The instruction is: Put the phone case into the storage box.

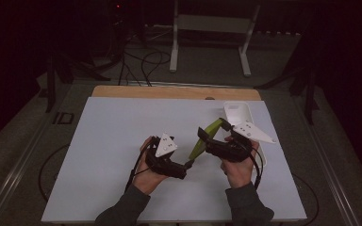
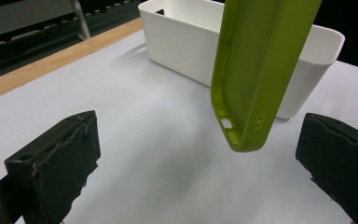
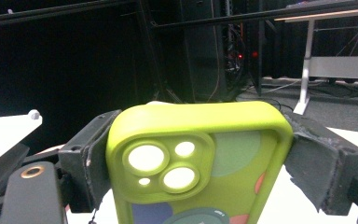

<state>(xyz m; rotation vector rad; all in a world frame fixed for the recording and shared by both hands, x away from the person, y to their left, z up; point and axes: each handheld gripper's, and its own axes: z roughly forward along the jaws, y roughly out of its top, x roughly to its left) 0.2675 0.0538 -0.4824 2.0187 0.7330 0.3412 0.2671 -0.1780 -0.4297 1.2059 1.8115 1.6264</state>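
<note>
Gripping the unlabelled green phone case (image 3: 200, 163), right tongs (image 3: 196, 154).

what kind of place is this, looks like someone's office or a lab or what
Most likely a lab or recording workspace, not a home. A white-topped table stands alone in a dark room, cables trail across the floor behind it, and a bare metal equipment frame stands beyond.
</note>
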